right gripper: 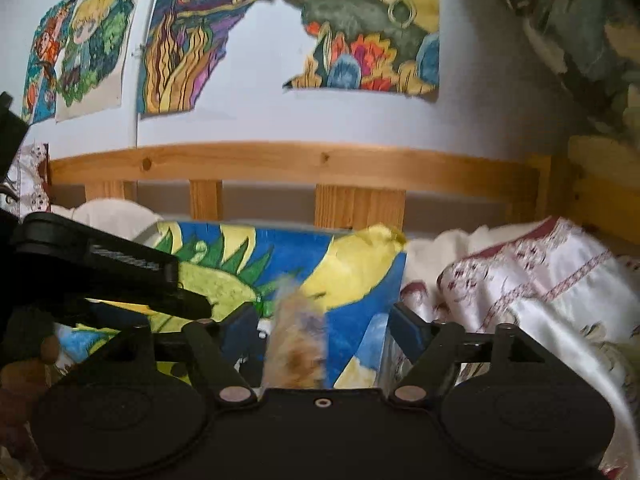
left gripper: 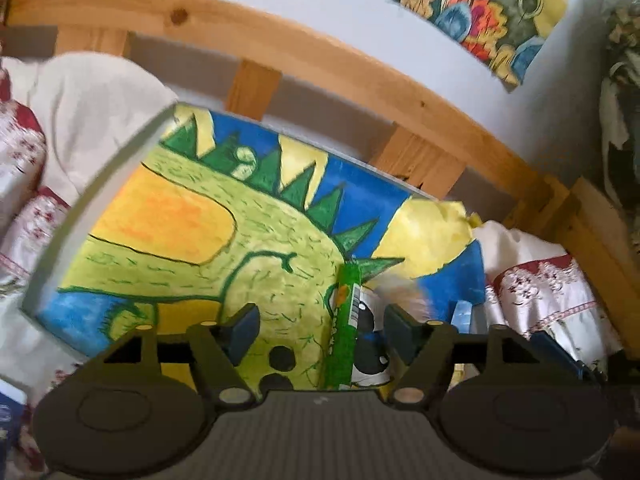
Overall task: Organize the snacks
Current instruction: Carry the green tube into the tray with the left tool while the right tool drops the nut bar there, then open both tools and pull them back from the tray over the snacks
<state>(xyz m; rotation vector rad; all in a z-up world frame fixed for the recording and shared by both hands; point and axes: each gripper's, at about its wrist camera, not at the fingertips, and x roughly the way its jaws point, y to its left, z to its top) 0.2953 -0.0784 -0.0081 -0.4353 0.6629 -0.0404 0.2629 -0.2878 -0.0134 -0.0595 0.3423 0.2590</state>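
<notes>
A long green snack stick [left gripper: 343, 320] lies on a dinosaur painting [left gripper: 180, 216] on the bed. It sits between the fingers of my left gripper [left gripper: 322, 322], which stands open; neither pad touches it. Just right of the stick is a blurred tan snack packet [left gripper: 404, 294]. In the right wrist view that tan packet [right gripper: 296, 340] shows blurred between the fingers of my right gripper [right gripper: 322, 320]. This gripper is open, with a gap on both sides of the packet. The left gripper's black body [right gripper: 120, 272] reaches in from the left over the painting [right gripper: 352, 272].
A wooden bed rail [right gripper: 296, 164] runs behind the painting, under a white wall with colourful drawings [right gripper: 360, 28]. A white and red patterned quilt [right gripper: 540, 280] is bunched on the right, and a cream pillow [left gripper: 92, 112] lies on the left.
</notes>
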